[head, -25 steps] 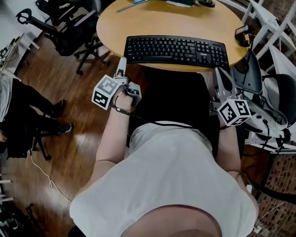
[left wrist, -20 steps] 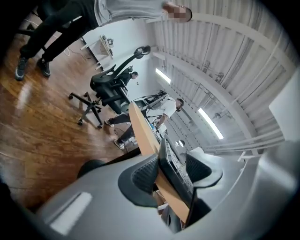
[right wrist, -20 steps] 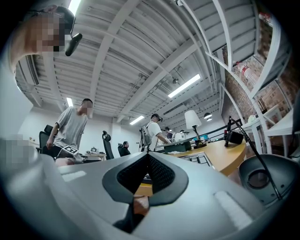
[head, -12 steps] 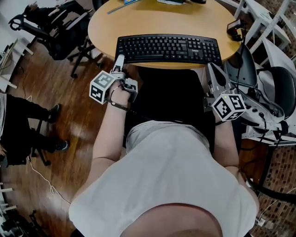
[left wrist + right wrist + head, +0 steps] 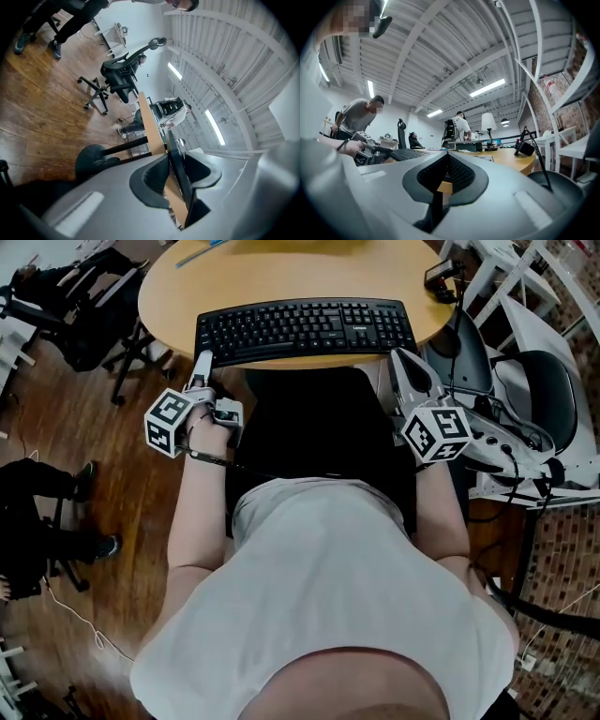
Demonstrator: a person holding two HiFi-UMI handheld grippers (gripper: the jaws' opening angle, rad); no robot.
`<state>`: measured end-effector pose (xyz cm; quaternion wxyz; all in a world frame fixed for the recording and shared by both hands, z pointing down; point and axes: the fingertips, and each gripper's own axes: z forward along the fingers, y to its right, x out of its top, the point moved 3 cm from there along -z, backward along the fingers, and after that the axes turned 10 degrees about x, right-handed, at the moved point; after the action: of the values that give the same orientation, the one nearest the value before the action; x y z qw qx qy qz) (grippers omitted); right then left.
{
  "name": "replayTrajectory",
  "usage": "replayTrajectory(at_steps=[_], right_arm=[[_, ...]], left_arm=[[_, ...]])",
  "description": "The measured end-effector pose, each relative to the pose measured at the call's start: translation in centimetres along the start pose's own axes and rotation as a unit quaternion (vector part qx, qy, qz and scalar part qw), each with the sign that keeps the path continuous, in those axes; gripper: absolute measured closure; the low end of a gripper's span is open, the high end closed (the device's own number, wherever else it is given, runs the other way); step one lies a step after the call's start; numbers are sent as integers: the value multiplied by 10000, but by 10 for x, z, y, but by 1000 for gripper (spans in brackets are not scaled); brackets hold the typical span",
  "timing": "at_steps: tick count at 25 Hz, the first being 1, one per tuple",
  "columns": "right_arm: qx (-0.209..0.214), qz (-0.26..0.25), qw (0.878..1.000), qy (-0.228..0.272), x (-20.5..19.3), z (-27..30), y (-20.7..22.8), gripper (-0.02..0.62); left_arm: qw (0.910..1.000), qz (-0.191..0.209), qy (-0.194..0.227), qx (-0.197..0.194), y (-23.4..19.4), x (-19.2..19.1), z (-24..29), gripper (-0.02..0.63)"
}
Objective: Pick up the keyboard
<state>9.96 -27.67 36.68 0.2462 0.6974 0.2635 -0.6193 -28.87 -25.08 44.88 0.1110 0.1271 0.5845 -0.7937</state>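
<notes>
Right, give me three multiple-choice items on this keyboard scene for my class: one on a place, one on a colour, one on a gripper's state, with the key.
1. Where on the table does the keyboard lie?
A. along the near edge
B. in the middle
C. at the far edge

2. What colour is the keyboard?
A. white
B. black
C. silver

3. How do the right gripper's jaws stand?
A. wide apart
B. clamped on the keyboard
C. shut on nothing

Key:
1 A, the head view shows it lying along the table's near rim.
2 B, its case and keys are black.
3 C, the right gripper view shows the jaws together with nothing between them.
</notes>
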Motion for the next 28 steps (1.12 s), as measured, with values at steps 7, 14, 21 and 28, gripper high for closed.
replayTrajectory(at_steps=[7, 14, 21, 28], right_arm=[[-178, -601, 9969, -471, -5, 9, 19, 506], [-691, 65, 9951, -710, -19, 5, 59, 420], [-1130, 2263, 9674, -139, -37, -12, 94, 342], [-1049, 3597, 9266, 315, -50, -10, 91, 324]], left_arm=[[10000, 50, -13, 23, 0, 0, -1, 492], [10000, 79, -11, 7, 1, 0, -2, 491], [9999, 104, 9, 23, 2, 1, -2, 491], [9999, 119, 10, 21, 1, 0, -1, 491]])
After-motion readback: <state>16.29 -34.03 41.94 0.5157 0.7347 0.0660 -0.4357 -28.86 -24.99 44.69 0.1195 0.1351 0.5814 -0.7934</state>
